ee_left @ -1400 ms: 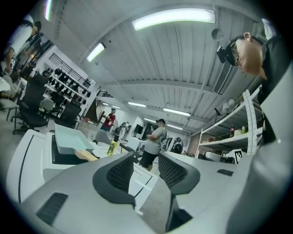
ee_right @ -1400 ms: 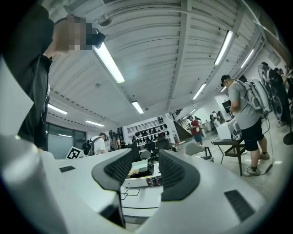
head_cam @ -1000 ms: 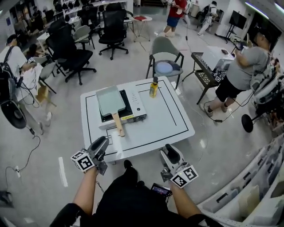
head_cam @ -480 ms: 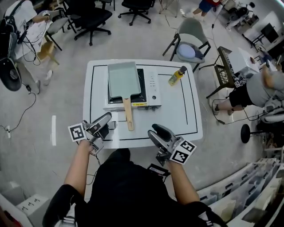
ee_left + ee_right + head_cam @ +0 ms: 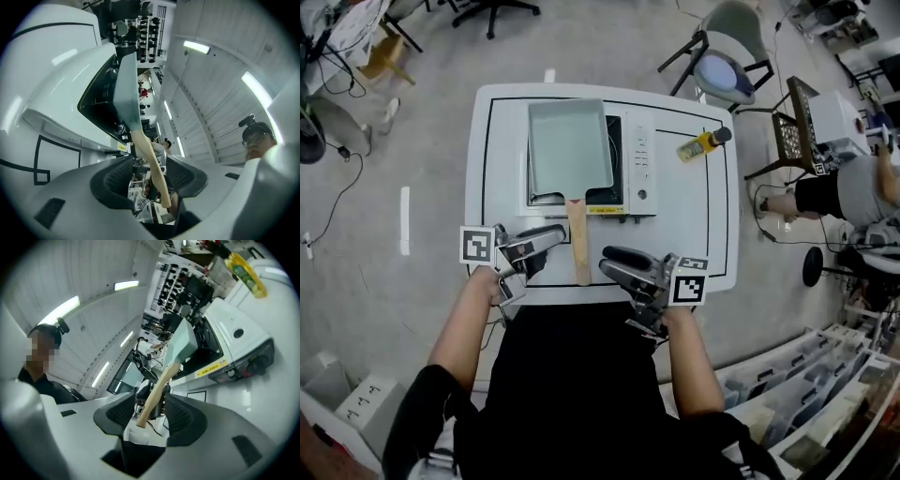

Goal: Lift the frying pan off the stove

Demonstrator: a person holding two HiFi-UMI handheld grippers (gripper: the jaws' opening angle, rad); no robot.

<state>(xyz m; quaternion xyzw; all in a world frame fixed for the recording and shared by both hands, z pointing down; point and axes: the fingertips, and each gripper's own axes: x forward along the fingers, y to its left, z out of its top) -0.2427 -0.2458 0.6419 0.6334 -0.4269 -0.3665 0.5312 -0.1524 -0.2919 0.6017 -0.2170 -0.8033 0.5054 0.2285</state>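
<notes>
The frying pan (image 5: 570,150), a rectangular one with a smooth pale grey-green body, is sitting on the stove (image 5: 636,169), straight beyond the two grippers, and its light wooden handle (image 5: 577,242) is pointing back toward them over the white table (image 5: 694,234). The left gripper (image 5: 551,238) is lying just to the left of the handle and the right gripper (image 5: 613,262) just to the right of it, so the handle is running between the two. Half a second ago both grippers were hanging lower, at the near edge of the table and further from the handle; now they are standing close beside it, while the pan is remaining in the same place on the stove. In each gripper view the dark ribbed jaws are standing apart, and the handle is showing in the gap between them; I cannot tell whether any jaw is touching it. The stove is a white box with a black burner area, and a narrow yellow label (image 5: 208,367) is running along its front, but the writing is too small to read. Each gripper is carrying a cube with black-and-white square markers. Further beyond the right gripper, past the stove, a yellow bottle (image 5: 701,142) with a dark cap is lying on its side on the table.
</notes>
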